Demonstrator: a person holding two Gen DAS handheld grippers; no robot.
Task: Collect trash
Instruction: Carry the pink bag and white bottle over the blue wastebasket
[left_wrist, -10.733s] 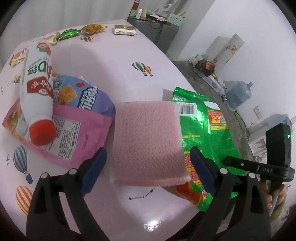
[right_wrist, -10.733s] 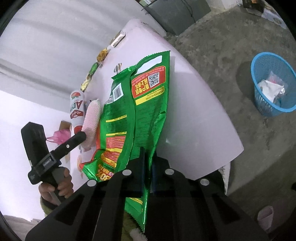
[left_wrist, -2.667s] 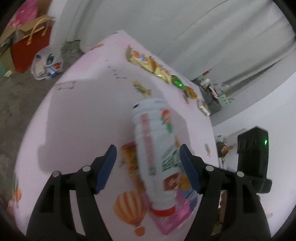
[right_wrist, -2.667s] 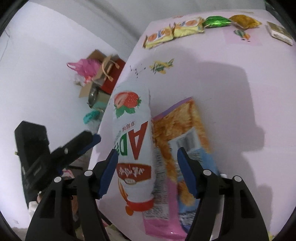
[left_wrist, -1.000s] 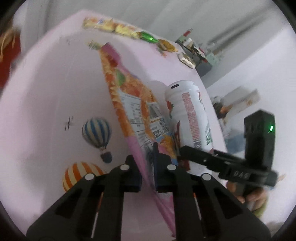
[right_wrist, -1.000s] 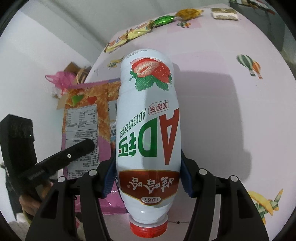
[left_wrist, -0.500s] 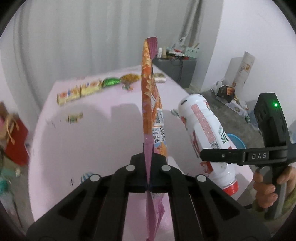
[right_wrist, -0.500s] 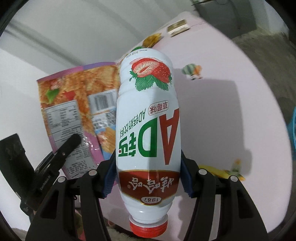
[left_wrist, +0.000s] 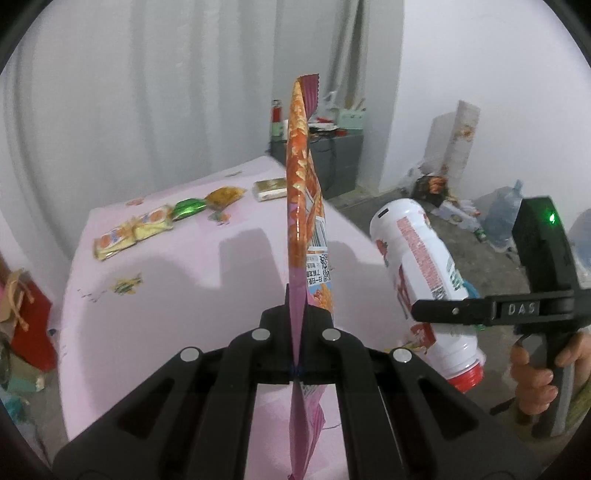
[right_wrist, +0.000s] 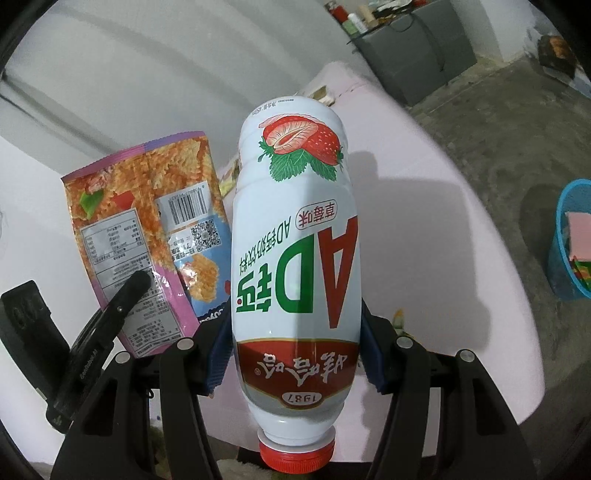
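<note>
Both pieces of trash are now off the counter — the left gripper has its fingers pressed together on the lower part of the snack bag, which stands edge-on and upright above them, and the right gripper pinches the white strawberry drink bottle around its lower body, red cap toward the camera. With both hands loaded, the pickup looks done and what remains is the carry to the blue basket on the floor beyond the counter's edge, already holding some trash. A second ago the bag still leaned low over the counter beside the bottle; since then both have risen and swung toward the basket side, which has only now come into the right wrist view.
</note>
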